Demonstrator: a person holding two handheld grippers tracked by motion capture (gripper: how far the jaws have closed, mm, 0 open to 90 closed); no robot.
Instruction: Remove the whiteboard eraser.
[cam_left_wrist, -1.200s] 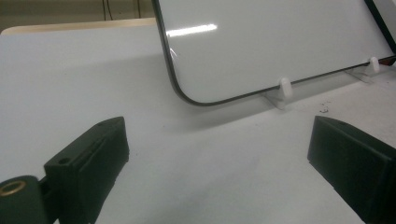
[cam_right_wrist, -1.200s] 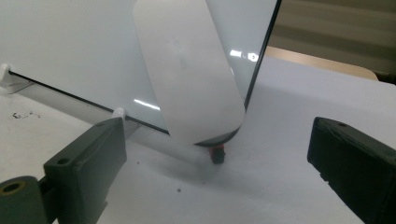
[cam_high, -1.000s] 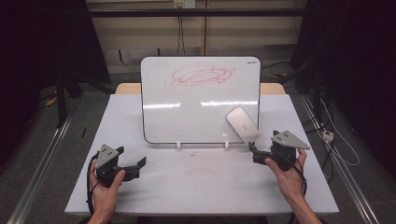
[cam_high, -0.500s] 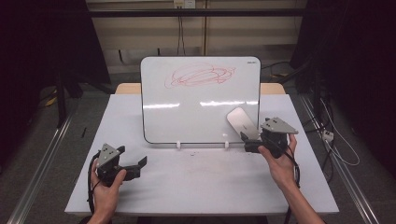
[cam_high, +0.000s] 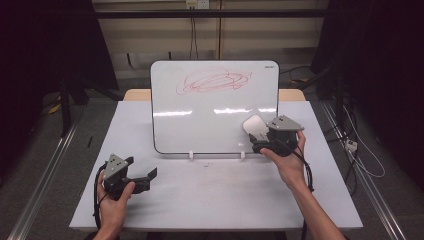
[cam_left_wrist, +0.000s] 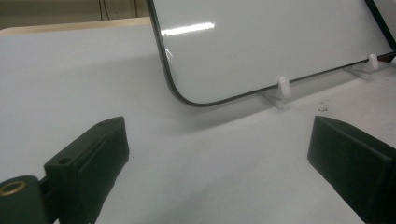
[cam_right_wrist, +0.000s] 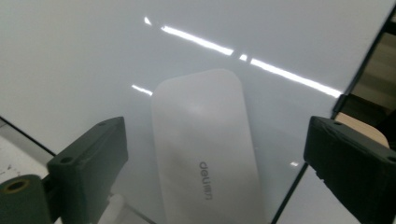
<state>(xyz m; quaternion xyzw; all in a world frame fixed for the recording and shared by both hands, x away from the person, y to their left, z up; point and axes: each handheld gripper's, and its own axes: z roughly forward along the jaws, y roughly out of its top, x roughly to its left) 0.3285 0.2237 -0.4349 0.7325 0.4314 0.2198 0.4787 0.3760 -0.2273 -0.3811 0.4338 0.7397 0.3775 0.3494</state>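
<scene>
A whiteboard (cam_high: 200, 115) stands upright on the white table (cam_high: 220, 200), with a red scribble (cam_high: 215, 81) near its top. A white eraser (cam_high: 254, 128) sits on the board's lower right part. My right gripper (cam_high: 259, 143) is held up just in front of the eraser, open. In the right gripper view the eraser (cam_right_wrist: 205, 149) lies between and beyond the two spread jaws, apart from both. My left gripper (cam_high: 142, 172) rests low at the table's left front, open and holding nothing. In its own view the board's lower corner (cam_left_wrist: 261, 42) is ahead.
Two small white feet (cam_left_wrist: 282, 86) hold the board's bottom edge. A wooden surface (cam_high: 292, 95) shows behind the table. Cables (cam_high: 360, 155) lie on the floor to the right, and metal rails (cam_high: 45, 170) run along the left side.
My right gripper has risen from the table and moved left and forward, up to the eraser on the board. The left gripper has stayed put.
</scene>
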